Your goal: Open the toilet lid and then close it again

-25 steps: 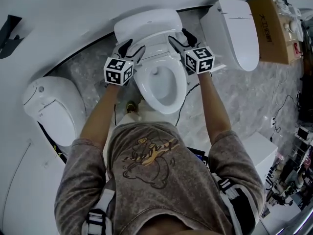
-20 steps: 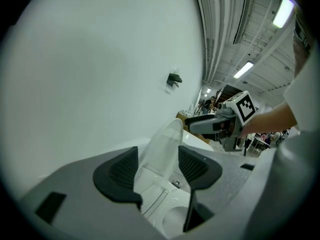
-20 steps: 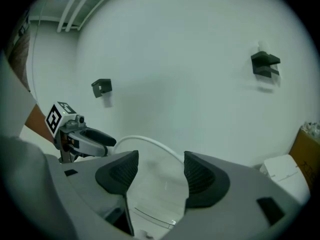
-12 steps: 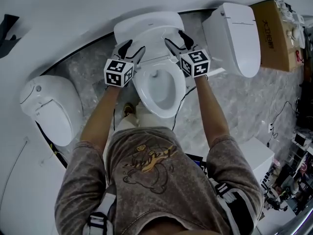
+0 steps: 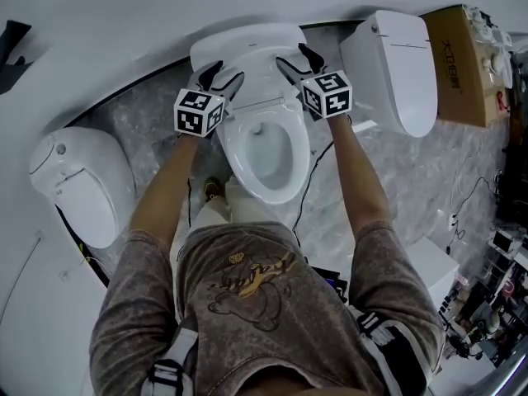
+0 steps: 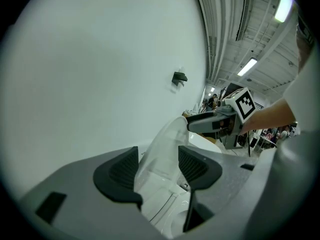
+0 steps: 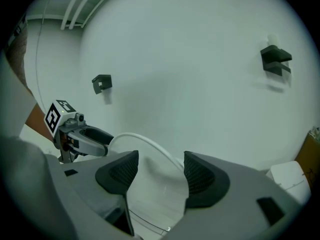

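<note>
A white toilet (image 5: 262, 151) stands against the wall with its bowl uncovered. Its lid (image 5: 247, 44) is raised and leans back toward the wall. My left gripper (image 5: 216, 77) is open at the lid's left edge, and my right gripper (image 5: 297, 63) is open at its right edge. In the left gripper view the lid's rim (image 6: 162, 149) runs between the two pads of the left gripper (image 6: 157, 166), and the right gripper (image 6: 215, 124) shows beyond it. The right gripper view has the lid (image 7: 150, 184) between the pads of the right gripper (image 7: 159, 171), with the left gripper (image 7: 75, 134) opposite.
Two more white toilets flank this one, at the left (image 5: 78, 184) and at the right (image 5: 392, 60). A cardboard box (image 5: 466, 56) stands at the far right. Cables lie on the marble floor (image 5: 412, 172). Dark brackets (image 7: 275, 60) hang on the white wall.
Both grippers have moved a little toward the wall, and the lid has tipped further back with them.
</note>
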`<state>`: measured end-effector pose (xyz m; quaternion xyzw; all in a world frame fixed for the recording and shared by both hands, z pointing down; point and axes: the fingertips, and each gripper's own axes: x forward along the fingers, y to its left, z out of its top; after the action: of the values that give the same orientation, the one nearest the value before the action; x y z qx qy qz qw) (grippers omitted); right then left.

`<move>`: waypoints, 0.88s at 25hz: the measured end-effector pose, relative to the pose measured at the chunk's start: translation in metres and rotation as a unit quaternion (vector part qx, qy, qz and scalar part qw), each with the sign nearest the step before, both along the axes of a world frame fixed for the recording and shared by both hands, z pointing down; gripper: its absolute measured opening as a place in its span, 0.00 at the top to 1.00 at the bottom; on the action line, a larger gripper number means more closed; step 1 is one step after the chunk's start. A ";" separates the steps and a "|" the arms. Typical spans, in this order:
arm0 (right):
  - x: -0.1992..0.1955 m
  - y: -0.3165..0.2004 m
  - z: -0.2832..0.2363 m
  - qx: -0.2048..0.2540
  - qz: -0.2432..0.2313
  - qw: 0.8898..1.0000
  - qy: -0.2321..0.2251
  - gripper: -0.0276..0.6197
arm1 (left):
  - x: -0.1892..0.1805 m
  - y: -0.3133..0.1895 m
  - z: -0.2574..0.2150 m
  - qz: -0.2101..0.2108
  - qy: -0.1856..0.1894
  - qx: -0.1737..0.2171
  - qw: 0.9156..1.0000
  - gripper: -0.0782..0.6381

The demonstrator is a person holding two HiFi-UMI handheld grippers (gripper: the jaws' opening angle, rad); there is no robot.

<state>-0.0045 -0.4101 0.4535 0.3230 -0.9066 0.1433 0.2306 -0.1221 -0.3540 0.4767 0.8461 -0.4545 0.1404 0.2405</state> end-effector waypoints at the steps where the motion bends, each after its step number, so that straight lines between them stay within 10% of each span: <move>1: -0.002 -0.001 0.001 -0.003 -0.005 1.000 0.002 0.53 | 0.001 -0.001 0.001 0.001 0.001 -0.002 1.000 0.55; 22: 0.033 0.088 -0.025 -0.037 0.018 0.997 -0.064 0.52 | 0.033 0.090 -0.025 0.038 0.094 0.000 0.995 0.53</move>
<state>0.0288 -0.3216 0.4286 0.3210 -0.9074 0.2018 0.1811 -0.0894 -0.2642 0.4520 0.8722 -0.3972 0.0697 0.2769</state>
